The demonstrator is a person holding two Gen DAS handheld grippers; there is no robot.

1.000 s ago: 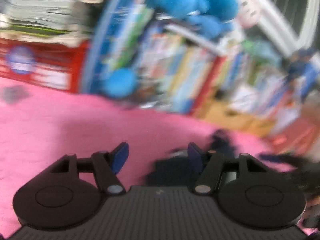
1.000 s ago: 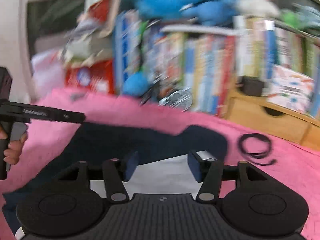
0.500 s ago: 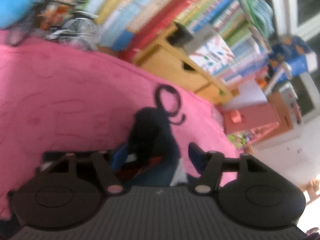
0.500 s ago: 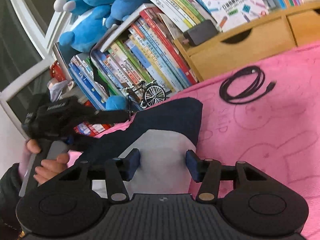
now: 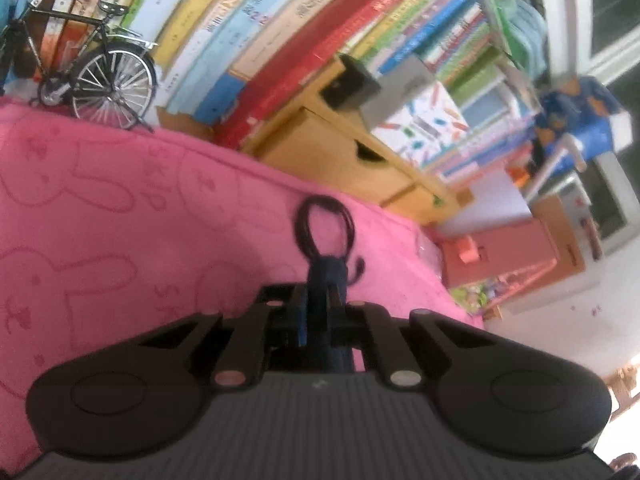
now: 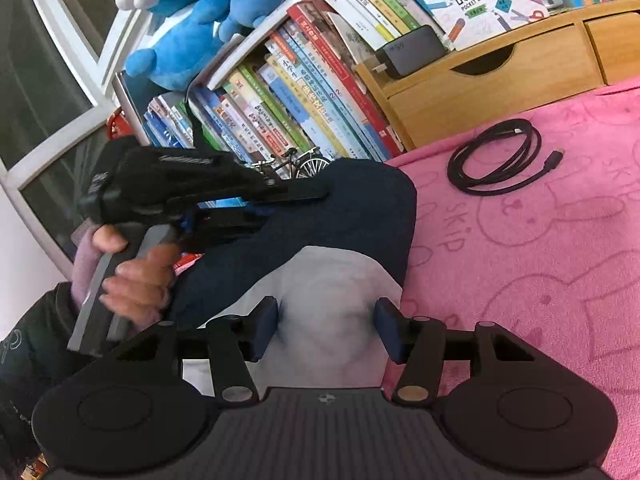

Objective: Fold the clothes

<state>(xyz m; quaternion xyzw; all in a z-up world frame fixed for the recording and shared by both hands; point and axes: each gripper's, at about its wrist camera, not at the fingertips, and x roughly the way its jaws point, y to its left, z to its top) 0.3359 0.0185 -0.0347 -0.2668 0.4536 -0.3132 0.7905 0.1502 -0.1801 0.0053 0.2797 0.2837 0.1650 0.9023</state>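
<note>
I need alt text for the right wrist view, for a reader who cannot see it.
The right hand-held gripper straddles the grey part of a navy garment on a pink blanket, jaws opening. A hand holds the left hand-held gripper at the garment's navy edge.

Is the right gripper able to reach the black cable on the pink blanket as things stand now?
Probably yes. The cable lies apart on bare blanket, ahead and to the side of the right gripper, with nothing between. Its jaws are opening over the garment's grey part, gripping nothing.
</note>
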